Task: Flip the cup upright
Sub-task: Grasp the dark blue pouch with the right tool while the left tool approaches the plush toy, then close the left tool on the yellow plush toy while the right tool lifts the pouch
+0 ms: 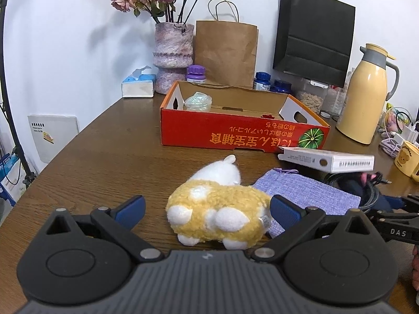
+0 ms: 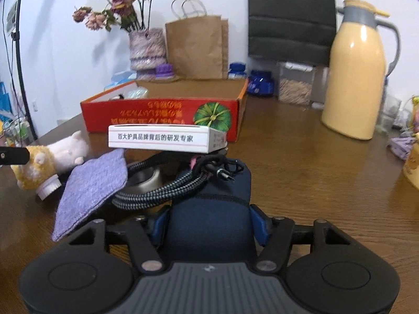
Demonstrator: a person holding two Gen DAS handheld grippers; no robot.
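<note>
A dark blue cup (image 2: 209, 209) lies on its side on the brown table (image 2: 301, 157), with a steel rim (image 2: 145, 180) showing to its left. My right gripper (image 2: 208, 222) is shut on the cup's body, a blue pad pressed on each side. A braided cable (image 2: 162, 193) drapes over the cup, and a white box (image 2: 162, 138) rests on top of the pile. My left gripper (image 1: 208, 212) stands open around a yellow and white plush toy (image 1: 217, 209). In the left wrist view the cup (image 1: 351, 185) is mostly hidden under the box (image 1: 330, 159).
A purple cloth (image 2: 91, 185) leans on the cable. Behind stand a red cardboard box (image 1: 241, 130), a yellow thermos jug (image 1: 366, 96), a vase of dried roses (image 1: 172, 57), paper bags (image 1: 225, 47), jars and a tissue box (image 1: 137, 85). A yellow bear mug (image 1: 407, 159) sits far right.
</note>
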